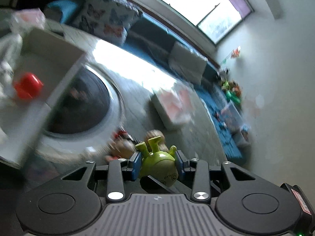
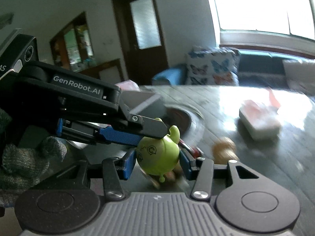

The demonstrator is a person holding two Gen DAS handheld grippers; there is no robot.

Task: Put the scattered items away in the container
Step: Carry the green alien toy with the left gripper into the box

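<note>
A green alien toy [image 1: 159, 162] with three stalks is clamped between the blue pads of my left gripper [image 1: 159, 162], lifted above the table. In the right wrist view the same green toy [image 2: 157, 155] sits between my right gripper's [image 2: 157, 162] blue pads too, while the left gripper [image 2: 135, 132] reaches in from the left and clamps it from above. The grey open box [image 1: 49, 63] stands at the left, with a red item [image 1: 28, 85] inside.
On the dark table [image 2: 246, 157] lie a white and pink packet [image 2: 259, 119], a brown round toy [image 2: 223, 148] and a red-and-brown toy [image 1: 121, 142]. A round white-rimmed dark inset [image 1: 84, 106] is next to the box. A blue sofa with cushions [image 2: 212, 68] stands behind.
</note>
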